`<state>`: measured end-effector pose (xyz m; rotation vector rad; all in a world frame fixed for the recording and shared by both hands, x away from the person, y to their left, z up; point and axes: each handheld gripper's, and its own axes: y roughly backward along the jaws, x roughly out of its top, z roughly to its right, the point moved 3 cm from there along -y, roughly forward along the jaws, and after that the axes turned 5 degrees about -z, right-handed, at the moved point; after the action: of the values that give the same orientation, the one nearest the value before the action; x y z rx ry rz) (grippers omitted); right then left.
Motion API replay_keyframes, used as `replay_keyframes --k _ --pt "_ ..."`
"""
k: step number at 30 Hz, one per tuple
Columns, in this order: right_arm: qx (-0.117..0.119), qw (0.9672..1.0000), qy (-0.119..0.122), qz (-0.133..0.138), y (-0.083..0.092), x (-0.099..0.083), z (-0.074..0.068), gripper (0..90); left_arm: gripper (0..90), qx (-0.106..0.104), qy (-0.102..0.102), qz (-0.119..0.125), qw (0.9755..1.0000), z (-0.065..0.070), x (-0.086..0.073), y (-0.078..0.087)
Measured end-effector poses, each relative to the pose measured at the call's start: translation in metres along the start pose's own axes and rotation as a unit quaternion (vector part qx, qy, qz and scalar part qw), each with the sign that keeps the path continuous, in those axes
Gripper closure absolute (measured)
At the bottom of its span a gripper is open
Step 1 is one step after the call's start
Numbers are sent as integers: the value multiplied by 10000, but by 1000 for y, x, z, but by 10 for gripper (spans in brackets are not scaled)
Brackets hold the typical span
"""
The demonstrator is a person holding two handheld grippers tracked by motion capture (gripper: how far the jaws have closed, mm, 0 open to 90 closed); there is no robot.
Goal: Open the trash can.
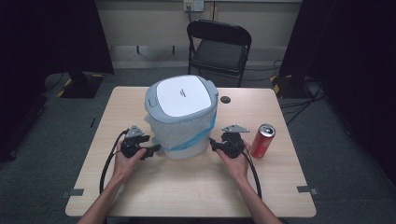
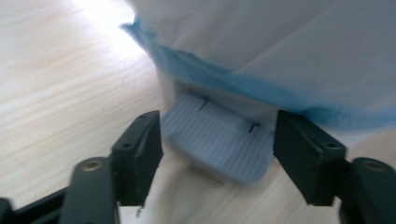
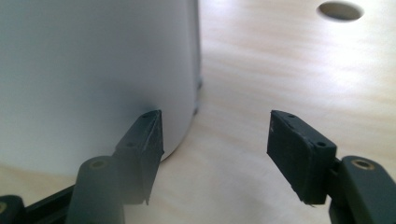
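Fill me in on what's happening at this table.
A person works a small pedal bin with hand-held tongs, one on each side of it. The left tongs sit low at the bin's base, open, with the grey foot pedal between the jaws but not clamped. The right tongs are open too, right beside the bin's white wall near the tabletop. The lid is down, and a blue-edged liner hangs over the rim. A red can stands untouched to the right.

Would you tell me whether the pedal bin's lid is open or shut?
Shut: the white lid lies flat on the pedal bin, no gap at its rim.
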<state>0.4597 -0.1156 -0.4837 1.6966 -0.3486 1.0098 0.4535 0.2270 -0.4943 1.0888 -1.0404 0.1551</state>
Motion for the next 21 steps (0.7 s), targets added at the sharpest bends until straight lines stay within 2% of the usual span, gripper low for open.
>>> replay_keyframes --k 1,3,4,7,10,12,13,15,16,18,21 --pt "76 10000 5 -9 1 -2 -2 353 324 -18 141 22 9999 -8 -3 0" --pt "159 9997 99 -126 1 -7 -7 357 324 149 281 28 9995 -21 -4 -1" --pt "183 9995 140 -194 1 -9 -10 360 319 219 320 4 9992 -26 -4 -2" --pt "156 9995 187 -176 1 -9 -11 358 312 410 447 -83 9981 -41 -3 -11" --pt "253 9995 120 -165 0 -10 -10 359 316 468 591 -147 9970 -50 -2 -22" --pt "246 9995 119 -178 1 -10 -12 360 324 434 534 -286 9972 -50 -3 -30" --pt "236 9994 149 -184 1 -10 -12 355 352 518 461 -293 9972 -48 -2 -32" --pt "269 9993 150 -209 1 -9 -11 355 450 508 441 -269 9974 -44 -1 -32" --pt "274 9993 184 -203 1 -9 -10 355 462 485 464 -252 9974 -43 -2 -31" --pt "236 9993 225 -201 -1 -7 -9 386 492 126 549 -209 9982 -41 -6 -27" --pt "102 9996 239 -108 -8 0 -3 457 528 111 514 -186 9984 -31 -10 -21"
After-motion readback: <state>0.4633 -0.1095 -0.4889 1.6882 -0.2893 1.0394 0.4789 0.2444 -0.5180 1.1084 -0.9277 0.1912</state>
